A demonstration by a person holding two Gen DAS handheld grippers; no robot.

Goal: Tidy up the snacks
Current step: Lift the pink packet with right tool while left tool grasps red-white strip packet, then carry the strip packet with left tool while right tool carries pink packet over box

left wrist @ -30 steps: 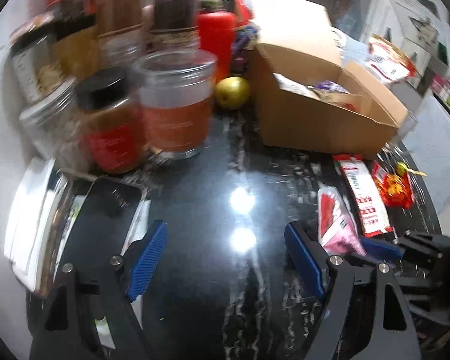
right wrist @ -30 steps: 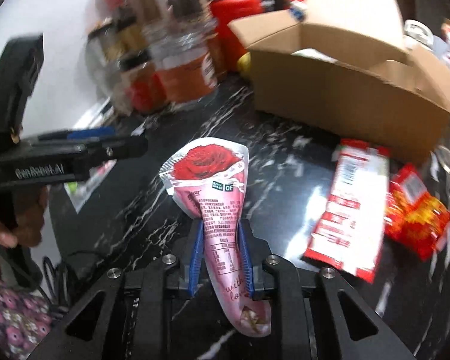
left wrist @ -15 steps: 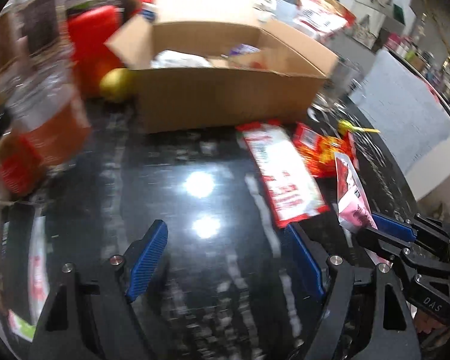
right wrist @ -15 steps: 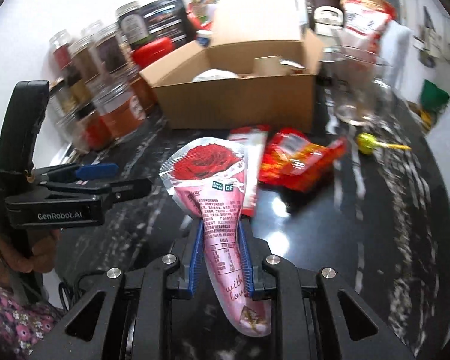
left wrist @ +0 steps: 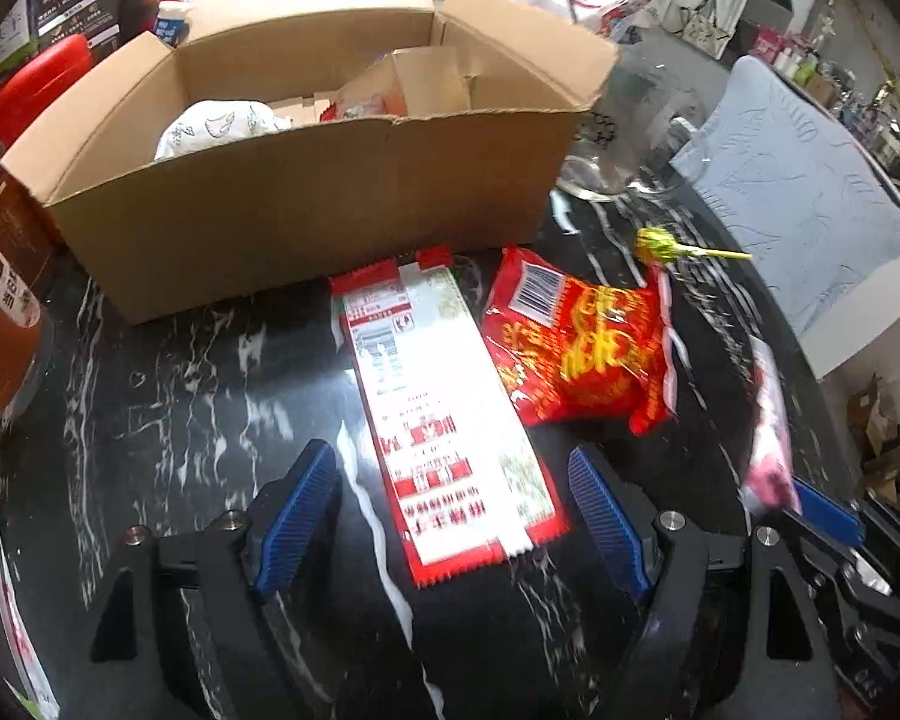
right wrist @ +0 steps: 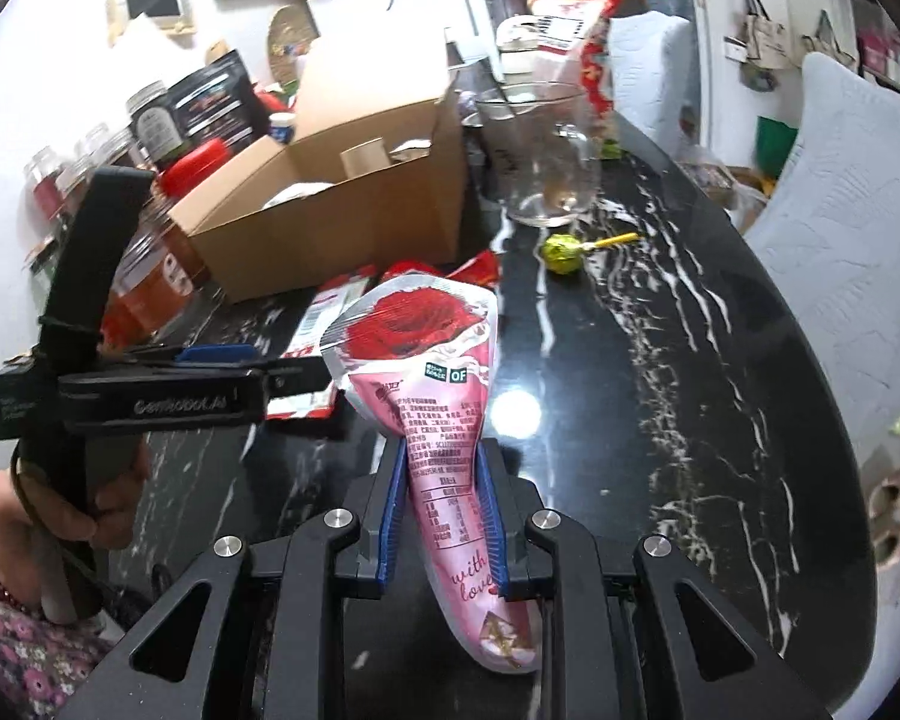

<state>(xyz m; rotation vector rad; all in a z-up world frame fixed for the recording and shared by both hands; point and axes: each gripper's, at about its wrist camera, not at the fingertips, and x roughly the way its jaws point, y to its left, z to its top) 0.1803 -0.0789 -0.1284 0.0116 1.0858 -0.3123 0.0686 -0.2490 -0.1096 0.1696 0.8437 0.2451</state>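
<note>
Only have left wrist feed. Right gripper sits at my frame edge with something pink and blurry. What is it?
Observer: A pink snack pouch with a red rose print, clamped in the right gripper.
Operator: Anything past the cardboard box? My view gets cluttered there.
Observer: A clear glass jar stands upright beside the cardboard box, apparently empty.
Operator: Who's holding the left gripper?
Observer: A hand with a floral sleeve grips its handle.

One cardboard box [left wrist: 306, 222], three snack packets [left wrist: 450, 420], one lollipop [left wrist: 657, 243], one glass pitcher [right wrist: 540, 150].
</note>
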